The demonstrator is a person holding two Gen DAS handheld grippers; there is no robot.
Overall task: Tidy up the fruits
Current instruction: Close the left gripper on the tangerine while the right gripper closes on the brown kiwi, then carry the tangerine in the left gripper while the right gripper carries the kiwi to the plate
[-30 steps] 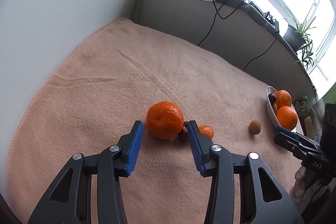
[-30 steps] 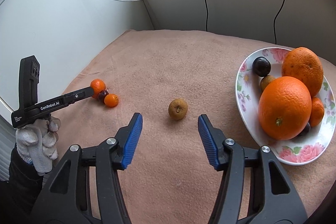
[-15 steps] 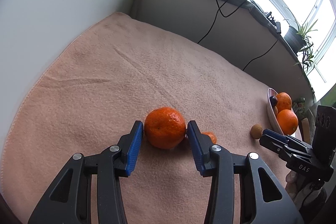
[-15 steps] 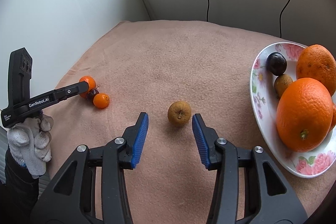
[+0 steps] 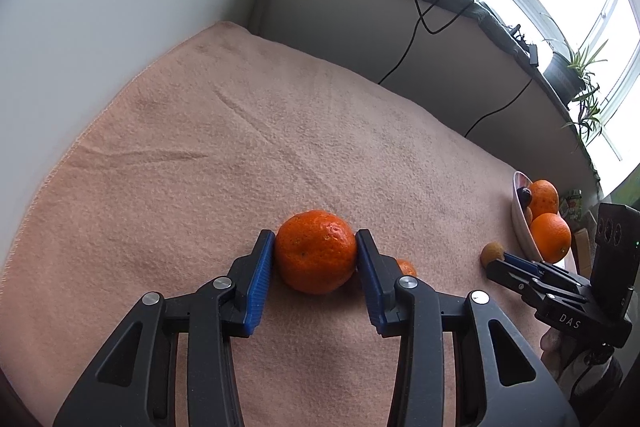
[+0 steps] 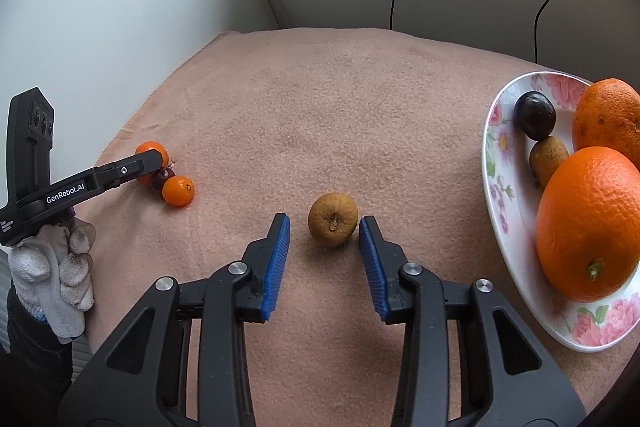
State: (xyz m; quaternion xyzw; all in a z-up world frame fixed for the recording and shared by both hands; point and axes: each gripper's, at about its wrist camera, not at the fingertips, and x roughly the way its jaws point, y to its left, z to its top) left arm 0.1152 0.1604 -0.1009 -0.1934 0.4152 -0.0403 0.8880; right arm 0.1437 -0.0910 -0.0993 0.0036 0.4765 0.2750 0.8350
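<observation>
**Two pickups on, plate already half loaded**

Left side first: the mandarin (image 5: 316,251) sits on the peach blanket (image 5: 248,155) right in the mouth of the left gripper (image 5: 316,259), blue pads pressed to both flanks, so that looks like a grip, though the fruit is not off the cloth yet. Tucked at its four o'clock, a small orange (image 5: 406,267) peeks out behind the right pad, and the right wrist view shows a dark plum (image 6: 162,177) wedged between the two.

Over to the right gripper (image 6: 324,243): the brown fruit (image 6: 333,223) lies between its fingertips, jaws narrowed around it with a sliver of blanket showing on the left side. Not clamped, by my reading.

At three o'clock from that fruit stands the flowered plate (image 6: 494,131), already carrying two big oranges (image 6: 588,223), a dark plum and a small brown fruit.

Score so far, as I judge it: several fruits plated, four left on the blanket. Two are being collected now; the small orange and loose plum are untouched.
</observation>
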